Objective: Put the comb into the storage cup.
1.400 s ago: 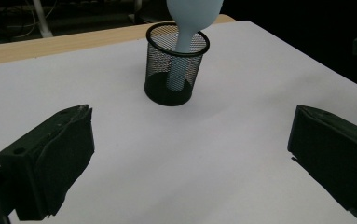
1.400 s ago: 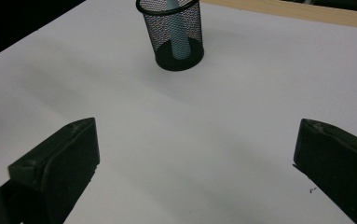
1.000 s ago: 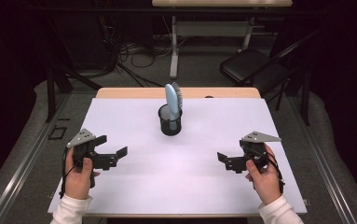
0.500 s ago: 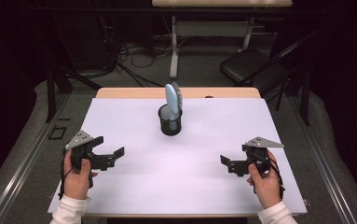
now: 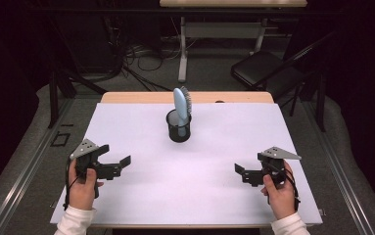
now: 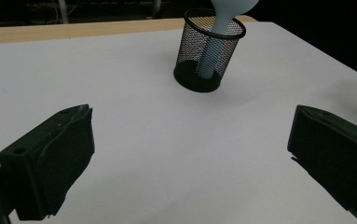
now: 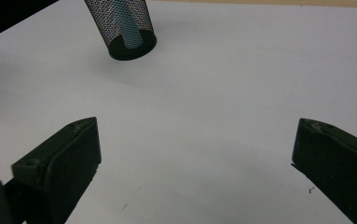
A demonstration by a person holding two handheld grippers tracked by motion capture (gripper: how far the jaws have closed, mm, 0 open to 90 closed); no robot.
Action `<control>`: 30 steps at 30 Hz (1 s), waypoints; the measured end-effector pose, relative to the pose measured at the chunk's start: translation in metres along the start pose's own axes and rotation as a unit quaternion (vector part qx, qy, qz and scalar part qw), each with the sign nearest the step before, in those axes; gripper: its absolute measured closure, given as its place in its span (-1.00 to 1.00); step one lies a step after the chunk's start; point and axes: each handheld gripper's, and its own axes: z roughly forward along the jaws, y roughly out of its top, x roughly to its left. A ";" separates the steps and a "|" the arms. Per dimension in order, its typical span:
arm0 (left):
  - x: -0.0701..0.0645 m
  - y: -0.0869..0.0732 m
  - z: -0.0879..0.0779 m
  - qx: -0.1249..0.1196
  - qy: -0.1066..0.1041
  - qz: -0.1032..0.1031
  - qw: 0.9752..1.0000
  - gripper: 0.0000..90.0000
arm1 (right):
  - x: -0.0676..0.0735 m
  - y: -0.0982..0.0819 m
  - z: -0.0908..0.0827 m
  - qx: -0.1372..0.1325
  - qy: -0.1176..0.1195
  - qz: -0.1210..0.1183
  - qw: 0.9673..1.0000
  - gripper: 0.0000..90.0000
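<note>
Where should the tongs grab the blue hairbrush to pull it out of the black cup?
Probably at the hairbrush head, the one part standing above the mesh cup. Its handle is down inside the mesh, out of reach. Come from above, with the jaws closing across the narrow neck just over the rim, then lift straight up. The brush leans a little, so the other tongs might steady the cup.

My right gripper (image 7: 195, 163) hovers over the white worktop (image 7: 241, 84), its black fingers (image 7: 62, 163) spread wide at seven and four o'clock with nothing between them. At eleven o'clock stands a black mesh cup (image 7: 122, 28), a pale blue handle (image 7: 127, 28) inside it.
</note>
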 end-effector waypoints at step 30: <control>0.003 -0.008 0.004 -0.003 0.002 0.002 1.000 -0.98 | -0.009 -0.016 0.003 -0.012 -0.017 0.011 1.000 -0.98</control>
